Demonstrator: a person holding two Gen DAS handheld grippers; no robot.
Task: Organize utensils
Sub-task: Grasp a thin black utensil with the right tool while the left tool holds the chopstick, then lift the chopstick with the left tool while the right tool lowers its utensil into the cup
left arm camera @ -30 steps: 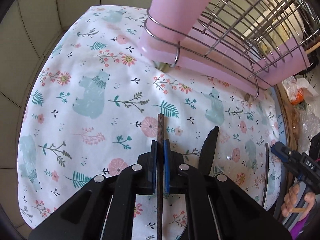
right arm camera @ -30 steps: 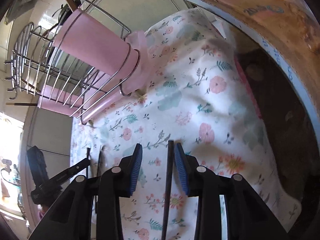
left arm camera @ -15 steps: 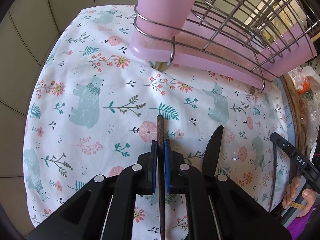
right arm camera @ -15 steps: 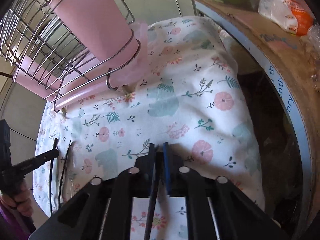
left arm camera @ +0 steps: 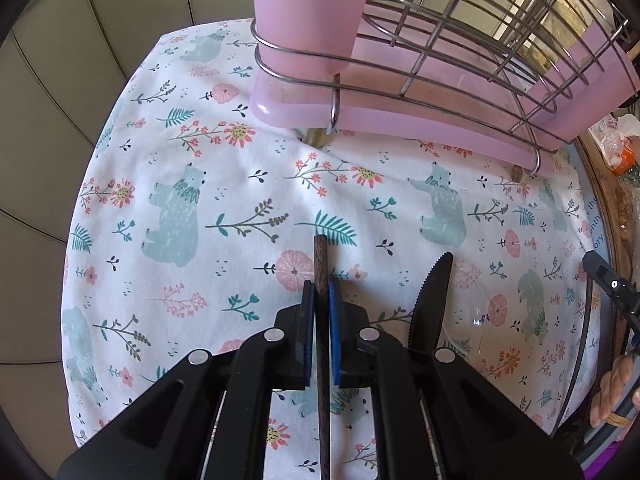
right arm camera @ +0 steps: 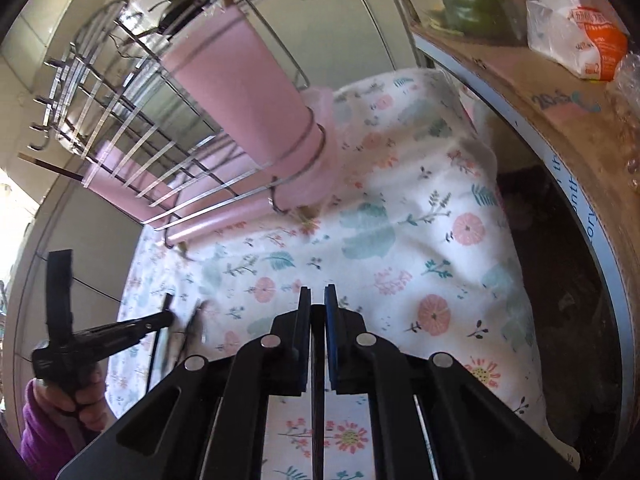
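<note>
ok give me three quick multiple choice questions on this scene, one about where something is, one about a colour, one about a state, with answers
1. Where does the black serrated knife lie?
A. inside the pink cup
B. on the floral cloth, right of the left gripper
C. on the brown shelf

2. What colour is the utensil cup in the wire rack?
A. green
B. white
C. pink

3. What is the left gripper doing?
A. shut on a brown chopstick
B. wide open over the cloth
C. shut on the knife

Answers:
1 B: the blade rests on the cloth beside the gripper.
2 C: its wall is plainly pink.
3 A: the blue pads press the brown chopstick from both sides.
</note>
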